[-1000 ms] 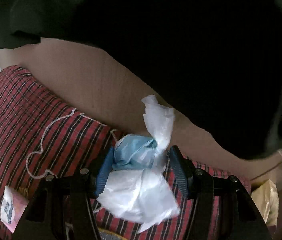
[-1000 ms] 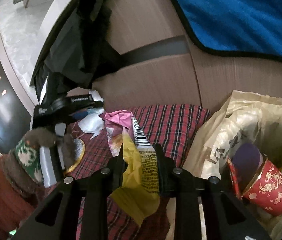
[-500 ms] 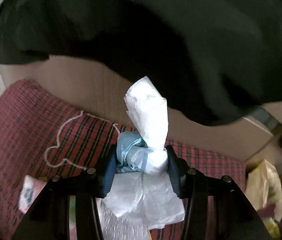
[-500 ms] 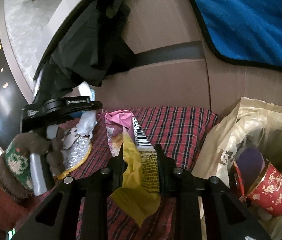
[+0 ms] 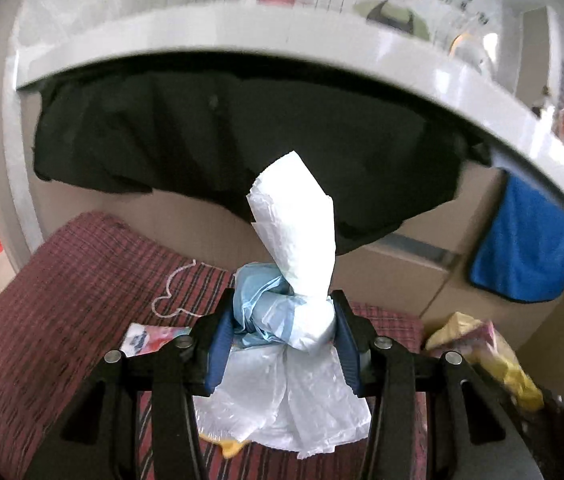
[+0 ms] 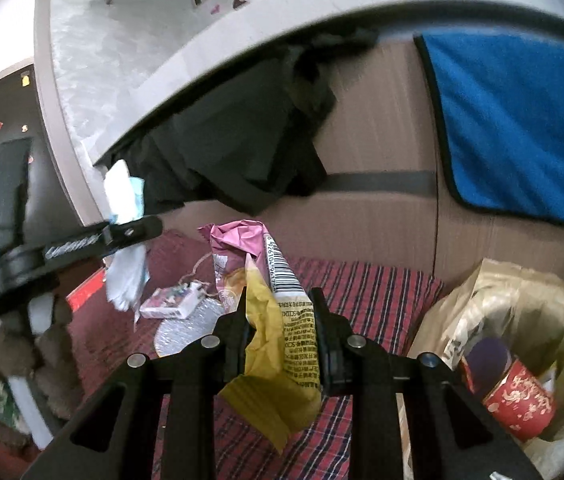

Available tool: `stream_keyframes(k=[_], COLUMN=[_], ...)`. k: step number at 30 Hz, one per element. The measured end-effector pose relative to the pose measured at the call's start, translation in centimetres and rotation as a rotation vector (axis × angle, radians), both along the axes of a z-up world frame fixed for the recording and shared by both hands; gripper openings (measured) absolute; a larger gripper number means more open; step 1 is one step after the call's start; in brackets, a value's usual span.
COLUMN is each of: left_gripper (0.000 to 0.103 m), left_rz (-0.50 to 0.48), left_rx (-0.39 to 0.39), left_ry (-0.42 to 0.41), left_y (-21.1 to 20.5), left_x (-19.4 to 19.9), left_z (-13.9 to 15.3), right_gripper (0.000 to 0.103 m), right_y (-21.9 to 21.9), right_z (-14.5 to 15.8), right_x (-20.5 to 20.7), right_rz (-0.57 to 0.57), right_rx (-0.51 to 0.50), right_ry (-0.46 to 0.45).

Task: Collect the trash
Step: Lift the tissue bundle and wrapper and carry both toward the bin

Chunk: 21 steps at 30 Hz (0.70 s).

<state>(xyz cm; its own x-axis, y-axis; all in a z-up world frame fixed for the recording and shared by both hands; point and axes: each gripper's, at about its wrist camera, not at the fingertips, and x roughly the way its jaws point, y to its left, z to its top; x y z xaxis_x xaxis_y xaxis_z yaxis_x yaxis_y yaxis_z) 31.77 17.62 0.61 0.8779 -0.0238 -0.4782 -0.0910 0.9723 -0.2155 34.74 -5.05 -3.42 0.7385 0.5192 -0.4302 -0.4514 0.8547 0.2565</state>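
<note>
My left gripper is shut on a crumpled white and light-blue plastic bag, held up above the red plaid cushion. It shows in the right wrist view at the left, raised. My right gripper is shut on a yellow and pink snack wrapper above the cushion. A tan plastic trash bag stands open at the right, with a red paper cup inside.
A small printed packet and a silvery round lid lie on the cushion. Cardboard walls stand behind, with a black cloth and a blue towel hanging over them. A white counter edge runs above.
My left gripper has closed on the plastic bag and lifted it well up off the cushion. My right gripper has risen a little with the wrapper still held.
</note>
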Motion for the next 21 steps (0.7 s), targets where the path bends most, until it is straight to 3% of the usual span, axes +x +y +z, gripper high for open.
stream_keyframes(k=[10,21], left_gripper=[0.047,0.047], left_rz=[0.016,-0.075], left_rx=[-0.018,0.030], left_ry=[-0.119,-0.168], left_y=[-3.1,-10.0], left_x=[-7.2,-8.9], left_z=[1.5,1.8], right_gripper=[0.025,0.025], right_y=[-1.9,-8.2], right_z=[4.6,6.3], right_x=[-3.9,-6.4], right_rz=[-0.022,-0.121], right_rx=[-0.047,-0.067], right_ry=[-0.149,-0.219])
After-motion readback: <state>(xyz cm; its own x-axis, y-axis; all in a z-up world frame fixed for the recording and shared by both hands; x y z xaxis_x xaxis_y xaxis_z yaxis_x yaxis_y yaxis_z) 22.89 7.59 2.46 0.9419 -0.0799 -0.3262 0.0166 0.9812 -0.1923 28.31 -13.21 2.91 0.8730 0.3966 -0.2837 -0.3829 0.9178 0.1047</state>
